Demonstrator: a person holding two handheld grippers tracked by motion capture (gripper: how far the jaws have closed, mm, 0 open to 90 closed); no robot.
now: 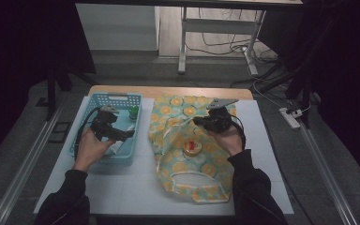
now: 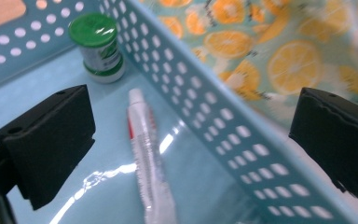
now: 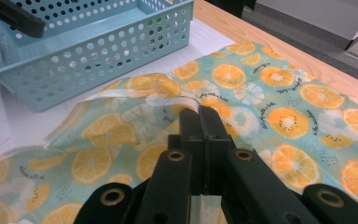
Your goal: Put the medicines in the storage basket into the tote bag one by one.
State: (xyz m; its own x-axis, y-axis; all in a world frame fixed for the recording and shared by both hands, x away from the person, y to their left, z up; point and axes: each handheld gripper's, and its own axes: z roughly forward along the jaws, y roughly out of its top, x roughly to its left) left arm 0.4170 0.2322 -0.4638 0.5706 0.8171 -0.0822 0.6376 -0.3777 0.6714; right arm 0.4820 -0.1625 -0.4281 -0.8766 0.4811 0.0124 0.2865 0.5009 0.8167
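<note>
A light-blue perforated basket (image 1: 117, 97) sits at the left of the white mat. Inside it lie a white tube (image 2: 144, 140) and a small green-lidded jar (image 2: 98, 44), also visible as the green-lidded jar (image 1: 134, 112) in the high view. My left gripper (image 1: 126, 134) hovers over the basket's right side. In the left gripper view the left gripper (image 2: 193, 140) is open, its jaws straddling the basket wall (image 2: 223, 130) with the tube between them, untouched. My right gripper (image 3: 199, 114) is shut on the hem of the orange-slice print bag (image 3: 279, 107). A round tin (image 1: 192, 147) rests in the bag's mouth.
The bag (image 1: 187, 178) spreads down the mat's middle, its handle loop near the front edge. The wooden table edge (image 1: 168, 90) runs behind basket and bag. Bare white mat (image 1: 122, 187) lies in front of the basket. The right gripper (image 1: 199, 122) is at the bag's upper part.
</note>
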